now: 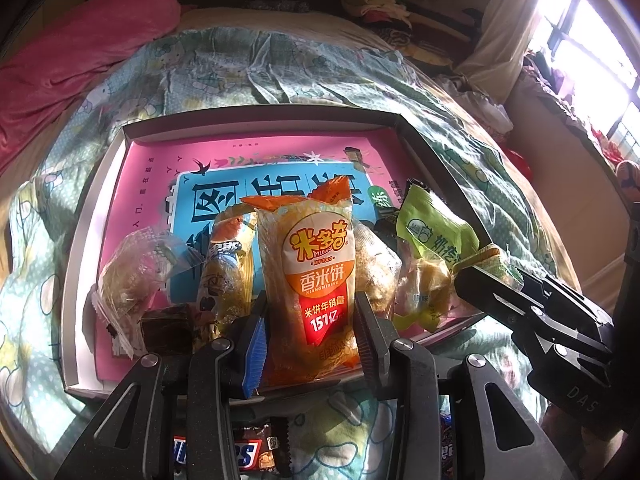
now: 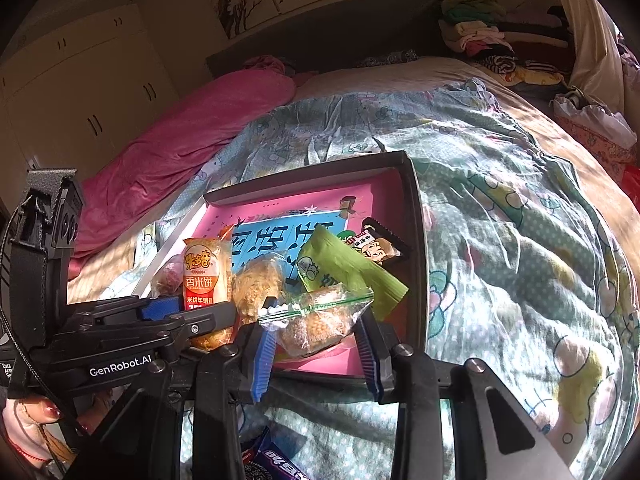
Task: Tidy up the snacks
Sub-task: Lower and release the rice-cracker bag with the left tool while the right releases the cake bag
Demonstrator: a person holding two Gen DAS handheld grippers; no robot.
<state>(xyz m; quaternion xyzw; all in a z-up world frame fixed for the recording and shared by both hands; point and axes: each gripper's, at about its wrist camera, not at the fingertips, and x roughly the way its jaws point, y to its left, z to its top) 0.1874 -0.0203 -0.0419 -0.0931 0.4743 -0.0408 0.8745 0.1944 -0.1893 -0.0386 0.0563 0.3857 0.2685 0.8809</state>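
Gripping an orange rice cracker packet (image 1: 316, 280) upright over the shallow box (image 1: 260, 118) on the bed, the left claw (image 1: 312, 344) is clamped on its lower end. The right claw (image 2: 316, 344) is clamped on a clear zip bag of puffed snacks (image 2: 316, 320) above the box's near edge, beside a green packet (image 2: 344, 276).

An orange and red rice cracker packet (image 1: 316, 280) with yellow lettering is catching the sun beside a lime-green snack bag (image 1: 436, 236). Under them a pink book (image 1: 160, 168) is showing a sky-blue title panel, inside a grey-rimmed tray (image 1: 260, 118). A mint-green cartoon-print quilt (image 2: 500, 208) is lying beside a plain pink blanket (image 2: 180, 156).
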